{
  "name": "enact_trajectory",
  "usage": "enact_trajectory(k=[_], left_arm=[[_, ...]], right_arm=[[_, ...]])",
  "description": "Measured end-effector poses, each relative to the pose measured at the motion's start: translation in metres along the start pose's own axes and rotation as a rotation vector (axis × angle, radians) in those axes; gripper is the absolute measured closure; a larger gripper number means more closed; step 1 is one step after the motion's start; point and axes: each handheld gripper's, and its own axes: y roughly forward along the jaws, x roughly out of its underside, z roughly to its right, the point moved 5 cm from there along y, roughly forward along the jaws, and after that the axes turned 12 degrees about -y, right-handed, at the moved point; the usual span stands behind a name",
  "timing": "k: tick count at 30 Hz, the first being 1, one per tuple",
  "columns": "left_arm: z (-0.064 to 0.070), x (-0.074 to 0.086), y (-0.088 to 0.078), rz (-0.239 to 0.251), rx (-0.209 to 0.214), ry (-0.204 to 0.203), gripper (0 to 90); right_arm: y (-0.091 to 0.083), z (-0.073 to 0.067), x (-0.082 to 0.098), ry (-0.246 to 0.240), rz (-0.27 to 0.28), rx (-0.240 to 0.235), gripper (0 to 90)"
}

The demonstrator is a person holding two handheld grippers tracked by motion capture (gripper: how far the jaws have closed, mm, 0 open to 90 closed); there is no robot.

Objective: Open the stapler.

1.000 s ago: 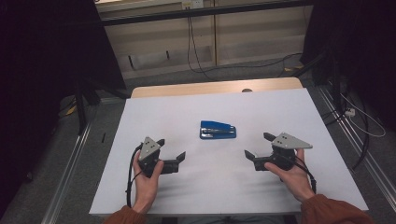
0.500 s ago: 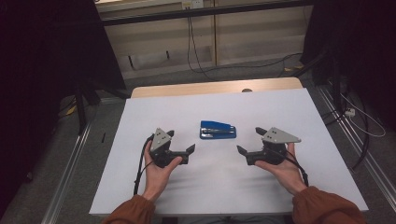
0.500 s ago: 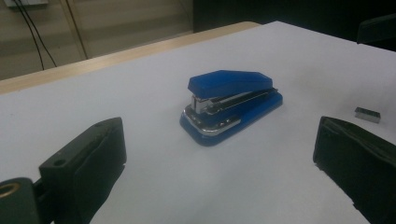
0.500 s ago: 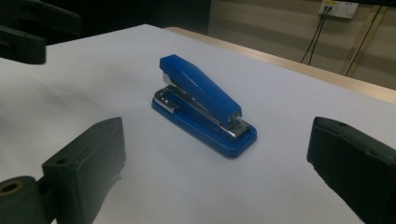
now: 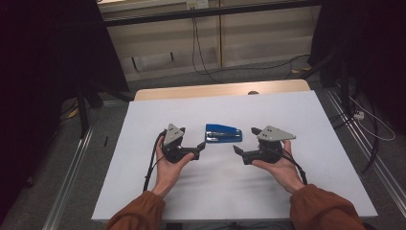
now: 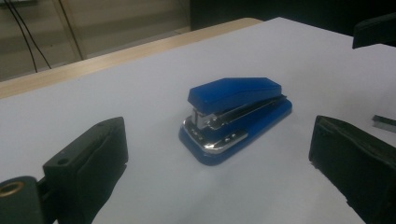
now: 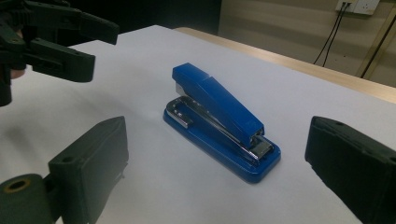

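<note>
A blue stapler (image 5: 223, 133) lies shut on the white table top (image 5: 297, 120), near its middle. In the left gripper view the stapler (image 6: 236, 112) shows its hinged end, ahead of the wide-apart jaws. In the right gripper view the stapler (image 7: 219, 119) lies slantwise between and beyond that gripper's jaws. My left gripper (image 5: 197, 149) stands open just left of the stapler, pointing right. My right gripper (image 5: 239, 153) stands open just right of it and a little nearer, pointing left. Neither touches the stapler.
A bare wooden strip (image 5: 220, 90) runs along the table's far edge. A small grey strip (image 6: 384, 122), perhaps staples, lies on the table to the right of the stapler. Cables hang down the wall behind. Dark floor and rails flank the table.
Both hands have moved forward and inward, so the two open grippers now sit close on either side of the stapler. The stapler has not moved.
</note>
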Motion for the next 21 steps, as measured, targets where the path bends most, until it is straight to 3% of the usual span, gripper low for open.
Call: enact_trajectory(k=[2, 5, 10, 17, 21], left_arm=[[-0.002, -0.003, 0.005, 0.009, -0.022, 0.023, 4.6], [-0.004, -0.007, 0.014, 0.016, -0.016, 0.029, 4.9], [-0.009, -0.006, 0.028, -0.025, -0.030, 0.031, 6.4], [-0.010, 0.001, 0.028, -0.082, -0.018, 0.011, 4.4], [-0.013, 0.002, 0.028, -0.088, -0.065, 0.010, 3.7]], right_arm=[[0.001, 0.000, -0.001, -0.003, 0.000, 0.000, 7.0], [0.005, 0.000, -0.003, 0.000, 0.008, 0.003, 8.0], [0.012, -0.002, -0.003, 0.002, 0.006, -0.008, 10.0], [0.017, -0.005, -0.002, -0.005, -0.003, -0.038, 22.2], [0.023, -0.007, -0.002, -0.015, -0.026, -0.055, 25.7]])
